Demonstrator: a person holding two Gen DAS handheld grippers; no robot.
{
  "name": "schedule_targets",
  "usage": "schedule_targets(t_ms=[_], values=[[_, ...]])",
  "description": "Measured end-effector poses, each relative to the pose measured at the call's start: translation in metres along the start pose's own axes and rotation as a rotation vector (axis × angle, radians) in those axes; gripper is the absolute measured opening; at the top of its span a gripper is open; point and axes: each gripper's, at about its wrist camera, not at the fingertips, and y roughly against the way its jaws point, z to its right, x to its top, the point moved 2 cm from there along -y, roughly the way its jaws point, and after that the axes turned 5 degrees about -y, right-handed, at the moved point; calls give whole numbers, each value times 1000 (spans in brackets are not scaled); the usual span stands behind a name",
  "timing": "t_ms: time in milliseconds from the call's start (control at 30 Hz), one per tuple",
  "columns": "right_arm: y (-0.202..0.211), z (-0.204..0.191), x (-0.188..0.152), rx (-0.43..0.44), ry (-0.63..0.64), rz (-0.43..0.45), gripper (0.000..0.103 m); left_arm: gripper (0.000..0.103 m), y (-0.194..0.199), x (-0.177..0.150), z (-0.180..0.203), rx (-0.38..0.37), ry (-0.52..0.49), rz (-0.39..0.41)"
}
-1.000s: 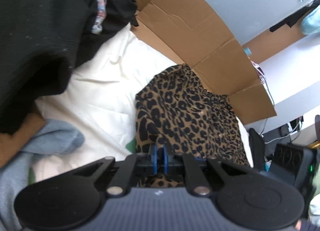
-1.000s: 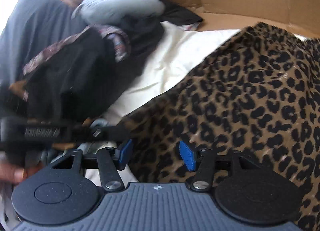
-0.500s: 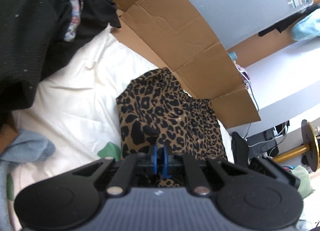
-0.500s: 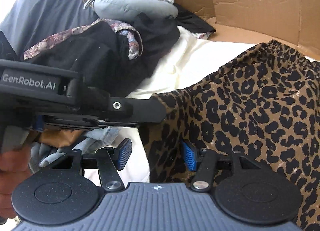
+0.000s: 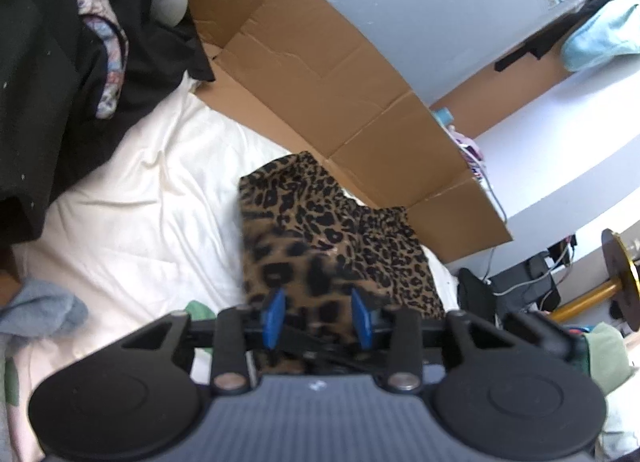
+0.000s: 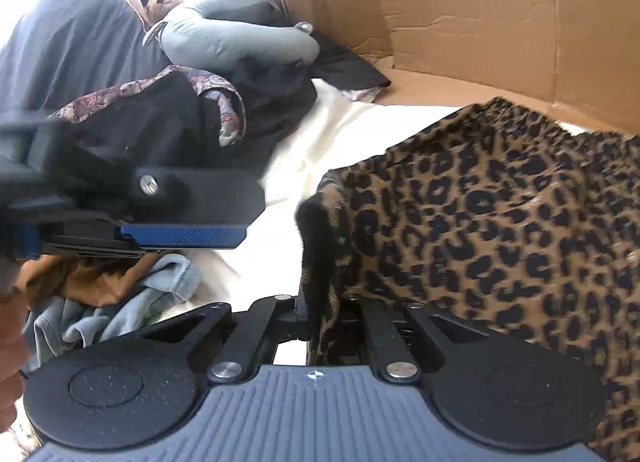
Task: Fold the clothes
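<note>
A leopard-print garment point(image 5: 332, 230) lies on a white sheet point(image 5: 140, 222). In the left wrist view my left gripper point(image 5: 318, 320) hangs just above its near end. Its jaws are opening: the blue pads stand apart, and blurred leopard fabric sits loose between them without being pressed. In the right wrist view my right gripper point(image 6: 322, 318) is shut on a bunched edge of the leopard-print garment point(image 6: 500, 222), which spreads away to the right. One of the left gripper's fingers point(image 6: 192, 190) reaches in from the left, clear of the cloth.
Cardboard panels point(image 5: 320, 62) wall the far side of the sheet. A pile of dark clothes point(image 6: 160, 134) with a grey neck pillow point(image 6: 240, 46) fills the left. A light blue garment point(image 6: 120, 310) lies at the near left beside a person's hand point(image 6: 8, 342).
The left jaws were shut on the leopard fabric and now stand apart. The right jaws were open and have closed on the garment's edge. The left gripper has lifted a little.
</note>
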Motion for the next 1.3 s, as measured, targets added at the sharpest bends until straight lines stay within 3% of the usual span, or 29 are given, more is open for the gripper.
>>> schedule_targets(t_ms=[267,400,500,700,867,1033,1300], values=[[38,20,4,-20,133,-47,1,42,-25,-8,11,58,-34,-24],[50,43,9,-35,96,-85,1,42,-37,-10,21,81,-67,-57],[60,50,14,-20,150,-104,1,47,-45,-10,28,101,-81,-75],[90,59,28,28,271,-109,1,47,-61,-9,49,123,-101,-136],[125,84,26,78,280,-14,1,55,-77,-7,80,131,-159,-164],[147,119,7,52,155,94,1,57,-100,-9,106,123,-223,-228],[159,155,-5,79,38,144,1,63,-118,7,125,176,-284,-251]])
